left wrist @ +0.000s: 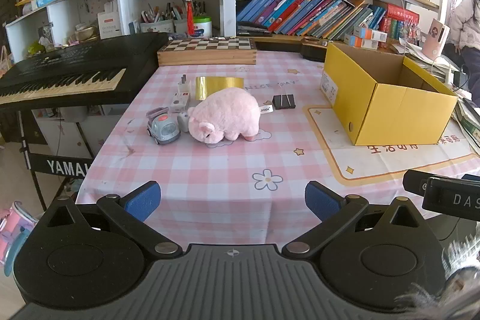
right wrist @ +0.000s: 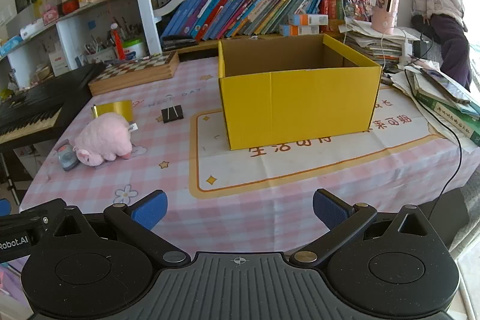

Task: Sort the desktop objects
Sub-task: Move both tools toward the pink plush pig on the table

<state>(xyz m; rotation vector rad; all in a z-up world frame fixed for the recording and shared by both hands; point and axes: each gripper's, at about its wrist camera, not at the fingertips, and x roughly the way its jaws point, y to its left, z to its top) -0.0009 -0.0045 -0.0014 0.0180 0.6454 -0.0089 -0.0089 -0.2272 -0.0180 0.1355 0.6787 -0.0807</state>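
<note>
Tool hardware, both units
Left tool (left wrist: 232, 201), right tool (right wrist: 240, 207): black linkages, blue fingertip pads (left wrist: 143, 201), silver pivot screws, ribbed grey base.

A black keyboard (left wrist: 63, 77), a chessboard box (left wrist: 207, 51) and leaning shelved books (left wrist: 303, 11) border the checked tablecloth (left wrist: 228, 167).

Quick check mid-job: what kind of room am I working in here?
Most likely a child's study or bedroom at home: packed bookshelves, a keyboard piano beside the table with the pink checked cloth, and a plush pig among the clutter.
</note>
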